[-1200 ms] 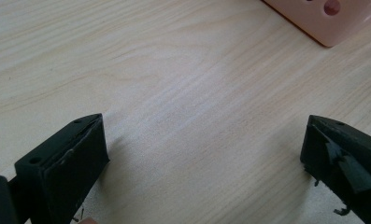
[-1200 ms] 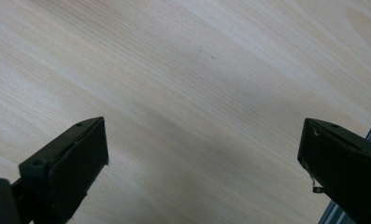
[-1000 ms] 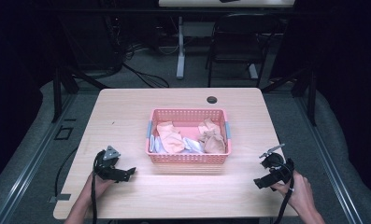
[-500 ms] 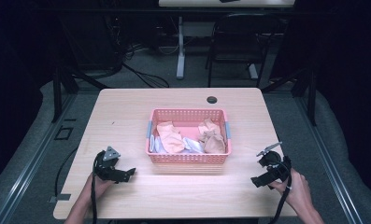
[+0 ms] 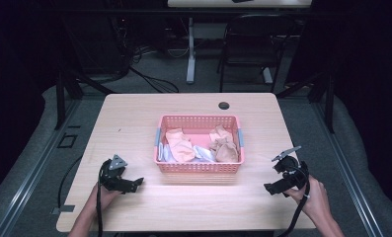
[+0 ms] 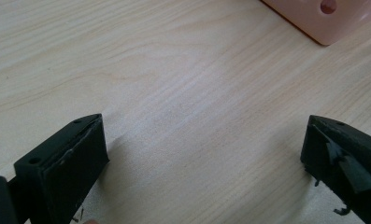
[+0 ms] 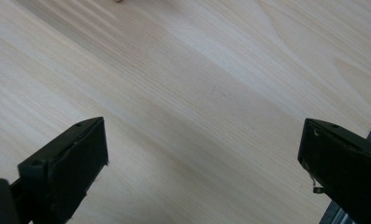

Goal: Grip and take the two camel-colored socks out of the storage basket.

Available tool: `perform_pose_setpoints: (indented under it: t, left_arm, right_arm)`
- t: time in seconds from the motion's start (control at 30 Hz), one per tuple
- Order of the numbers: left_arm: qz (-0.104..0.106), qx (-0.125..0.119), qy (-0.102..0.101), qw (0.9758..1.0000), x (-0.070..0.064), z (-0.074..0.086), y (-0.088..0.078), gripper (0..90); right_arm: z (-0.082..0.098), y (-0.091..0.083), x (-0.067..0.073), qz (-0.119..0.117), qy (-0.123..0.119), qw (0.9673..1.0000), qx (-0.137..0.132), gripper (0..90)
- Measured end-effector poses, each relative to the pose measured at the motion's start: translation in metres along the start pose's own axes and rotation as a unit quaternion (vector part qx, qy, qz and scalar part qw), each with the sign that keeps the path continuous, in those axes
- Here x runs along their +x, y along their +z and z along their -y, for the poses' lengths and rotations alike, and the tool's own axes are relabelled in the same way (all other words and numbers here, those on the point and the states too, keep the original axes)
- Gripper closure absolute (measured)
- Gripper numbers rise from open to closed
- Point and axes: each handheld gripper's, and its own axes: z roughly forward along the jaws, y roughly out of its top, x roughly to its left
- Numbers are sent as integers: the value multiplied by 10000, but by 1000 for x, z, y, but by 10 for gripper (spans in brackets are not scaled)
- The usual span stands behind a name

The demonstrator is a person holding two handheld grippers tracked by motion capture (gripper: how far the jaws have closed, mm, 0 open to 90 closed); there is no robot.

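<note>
Resting low on the pale wooden bench (image 5: 134, 123), both grippers, one at each near corner, with the pink perforated plastic basket (image 5: 198, 168) between them at the bench's centre. From the left gripper (image 5: 137, 182), basket at about two o'clock, just beyond the tips; from the right gripper (image 5: 268, 188), basket at about ten o'clock, a little farther off, so left hand judged slightly nearer. Basket's long axis running three to nine o'clock across the bench, with crumpled peach and tan cloths (image 5: 179, 145) and a pale bluish piece (image 5: 202, 153) heaped inside. Left jaws spread wide and holding nothing, bare wood between them and a corner of the basket (image 6: 323, 18) at one o'clock in the left gripper view. Right jaws likewise wide apart and empty, over plain bench (image 7: 197, 93) near its edge. Both hands gripping from the near side, forearms angled inward, jaws pointed toward the bench's middle.
</note>
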Motion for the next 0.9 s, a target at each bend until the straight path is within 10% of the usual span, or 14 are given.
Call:
perform_pose_setpoints:
  t: [0.9]
  left_arm:
    - [-35, 2, -25, 10000, -1, 0, 0, 3]
  right_arm:
    - [-29, -35, 1, 55, -102, 9991, -409, 11]
